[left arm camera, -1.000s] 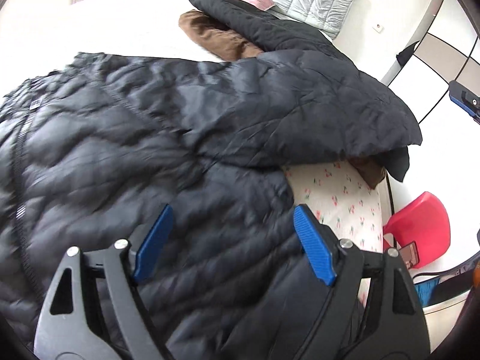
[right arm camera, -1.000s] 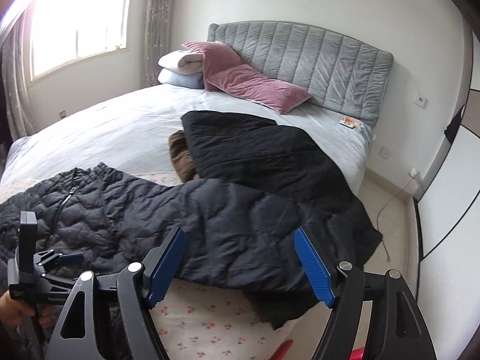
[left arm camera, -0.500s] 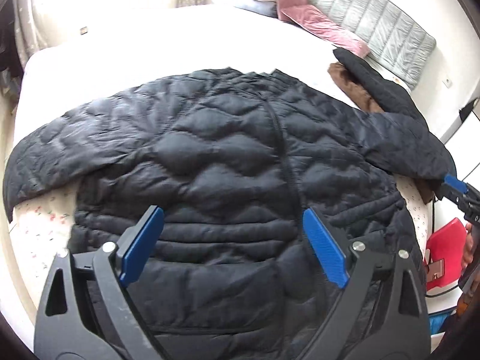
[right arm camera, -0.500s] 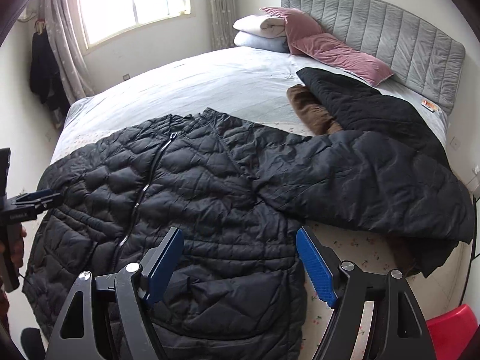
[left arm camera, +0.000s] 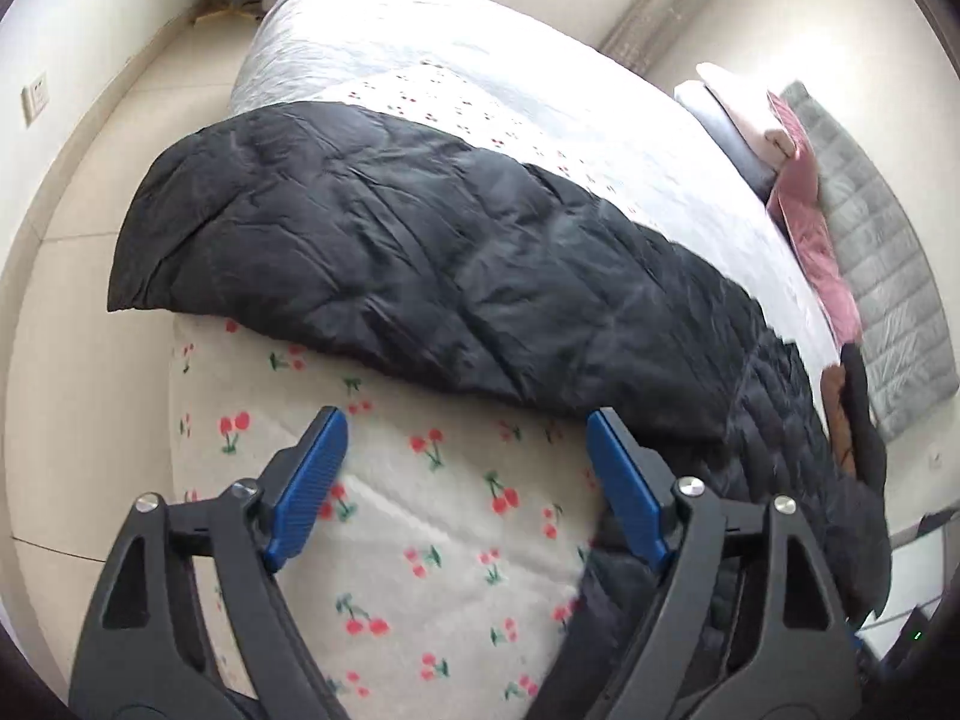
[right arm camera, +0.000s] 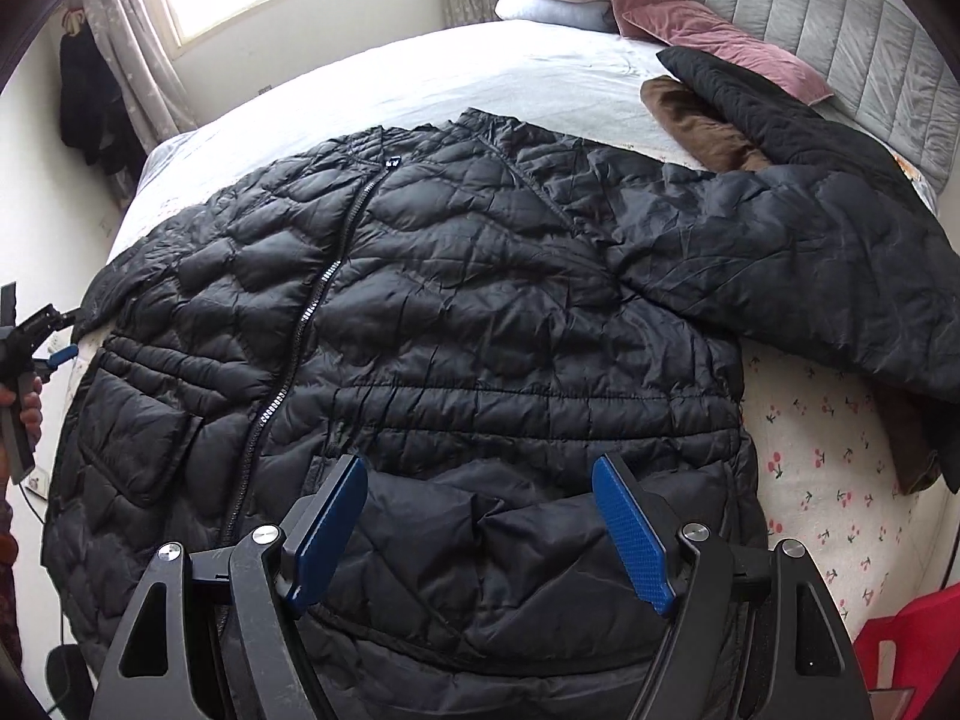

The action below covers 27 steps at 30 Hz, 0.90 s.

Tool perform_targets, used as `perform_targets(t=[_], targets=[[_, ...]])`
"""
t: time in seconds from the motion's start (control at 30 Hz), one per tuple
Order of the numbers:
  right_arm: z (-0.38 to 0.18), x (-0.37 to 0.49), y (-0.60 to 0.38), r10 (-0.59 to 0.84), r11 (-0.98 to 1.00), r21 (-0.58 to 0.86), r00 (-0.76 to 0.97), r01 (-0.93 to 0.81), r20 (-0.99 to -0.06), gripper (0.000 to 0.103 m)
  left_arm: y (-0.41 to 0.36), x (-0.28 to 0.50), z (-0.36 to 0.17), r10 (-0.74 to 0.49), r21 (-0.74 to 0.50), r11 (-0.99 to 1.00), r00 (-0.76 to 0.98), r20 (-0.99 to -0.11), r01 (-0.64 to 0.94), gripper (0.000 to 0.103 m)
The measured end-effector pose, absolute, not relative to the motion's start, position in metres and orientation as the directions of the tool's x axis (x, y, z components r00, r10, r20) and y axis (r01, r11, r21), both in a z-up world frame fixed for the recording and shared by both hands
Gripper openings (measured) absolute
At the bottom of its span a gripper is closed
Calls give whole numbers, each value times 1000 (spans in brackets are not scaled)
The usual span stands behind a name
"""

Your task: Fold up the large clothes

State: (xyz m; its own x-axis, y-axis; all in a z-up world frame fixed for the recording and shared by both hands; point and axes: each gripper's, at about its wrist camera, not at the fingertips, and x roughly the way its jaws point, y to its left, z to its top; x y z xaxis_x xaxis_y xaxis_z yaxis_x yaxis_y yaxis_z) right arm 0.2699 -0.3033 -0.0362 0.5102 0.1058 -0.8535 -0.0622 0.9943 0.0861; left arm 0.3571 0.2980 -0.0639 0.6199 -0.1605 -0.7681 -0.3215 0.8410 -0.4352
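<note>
Currently the jacket [right arm camera: 420, 324] lies front-up and zipped on the bed [right arm camera: 540, 72], hem toward the foot edge, both sleeves spread outward. The left tool [left arm camera: 462, 480] is wide open and holds nothing; it hangs over bare cherry-print sheet [left arm camera: 420, 510], just beside the left sleeve [left arm camera: 390, 276]. The right tool [right arm camera: 480, 528] is also wide open and empty, poised over the hem near the right pocket.

Risks from this position:

1. Sleeve overhang. The left cuff projects past the mattress corner. A grip taken too near the cuff is likely to drag the sleeve off the bed rather than fold it inward.
2. Slippery shell. The quilted fabric looks smooth and puffy. A shallow pinch will probably catch only the outer layer, and the fold will then slide open.
3. Trapped air. Padding tends to spring back; a fold laid without pressing is likely to unroll.
4. Clutter at the right sleeve [right arm camera: 810, 252]. It lies close against a second dark garment [right arm camera: 768, 102] and a brown one [right arm camera: 696, 126]; whether they overlap cannot be told. A broad grasp there may lift the wrong item.
5. Uneven pull. One tool at the sleeve and one at the hem may skew the zipper [right arm camera: 312, 300] line, giving a crooked fold.
</note>
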Motion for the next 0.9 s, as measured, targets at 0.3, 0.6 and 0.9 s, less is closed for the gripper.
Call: perform_targets(t=[0.3,0.6,0.9], targets=[[-61,270,-318,66,997,79,465,8,-883,79,304,412,-72,194,-137,880,607,-770,-454,12],[-45,250,-334,61,997,82,506,18,-860,79,231,354,-26,130,-100,944,631,-765,-315,75],[-79,227,-325,135,990,126,583,-57,-801,82,111,264,-30,-244,-202,969,626,-740,139,90]])
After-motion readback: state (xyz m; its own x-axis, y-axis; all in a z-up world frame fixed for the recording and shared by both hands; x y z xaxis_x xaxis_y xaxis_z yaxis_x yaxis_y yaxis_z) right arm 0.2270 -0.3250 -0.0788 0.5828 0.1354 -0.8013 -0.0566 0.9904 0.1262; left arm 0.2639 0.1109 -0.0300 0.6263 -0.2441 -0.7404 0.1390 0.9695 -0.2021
